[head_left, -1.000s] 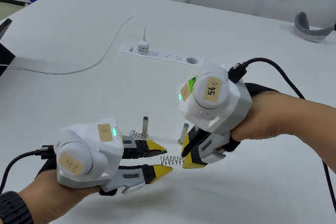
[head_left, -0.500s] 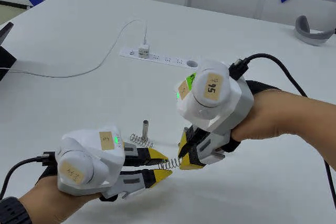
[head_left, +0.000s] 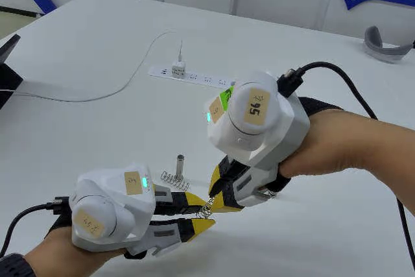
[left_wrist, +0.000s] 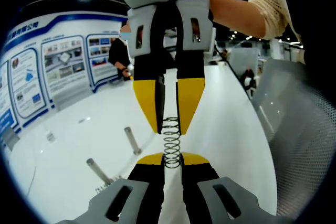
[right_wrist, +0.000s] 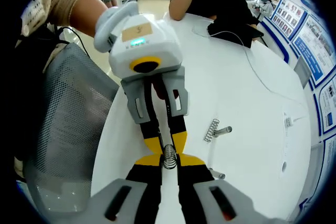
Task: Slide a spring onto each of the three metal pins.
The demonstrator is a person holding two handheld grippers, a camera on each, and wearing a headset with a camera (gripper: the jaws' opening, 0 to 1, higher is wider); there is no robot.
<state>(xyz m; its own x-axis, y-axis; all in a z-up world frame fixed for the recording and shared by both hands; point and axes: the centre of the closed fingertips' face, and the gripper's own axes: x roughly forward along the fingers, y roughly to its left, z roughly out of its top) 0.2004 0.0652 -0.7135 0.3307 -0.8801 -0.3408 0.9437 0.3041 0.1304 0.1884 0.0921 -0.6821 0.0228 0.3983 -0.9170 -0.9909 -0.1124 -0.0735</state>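
A small metal spring (left_wrist: pixel 171 141) is stretched between the two grippers, which meet tip to tip. My left gripper (left_wrist: pixel 171 160) is shut on the spring's near end. My right gripper (right_wrist: pixel 169 162) is shut on the other end and reaches in from above in the left gripper view. Low in the head view, the left gripper (head_left: pixel 198 212) and right gripper (head_left: pixel 216 198) touch at the spring (head_left: pixel 206 209). An upright metal pin (head_left: pixel 179 165) stands just behind them, with a loose spring (head_left: pixel 173 178) lying at its foot. Two bare pins (left_wrist: pixel 131 140) (left_wrist: pixel 98 170) stand on the white table.
A white power strip (head_left: pixel 194 76) with a plugged-in cable (head_left: pixel 123 82) lies further back on the white table (head_left: pixel 97 115). A grey headset band (head_left: pixel 384 40) rests at the far right. A mesh chair (right_wrist: pixel 68 129) stands beside the table's edge.
The two grippers have closed in on each other. The spring held by the right gripper has gone between the left gripper's tips, which now pinch it.
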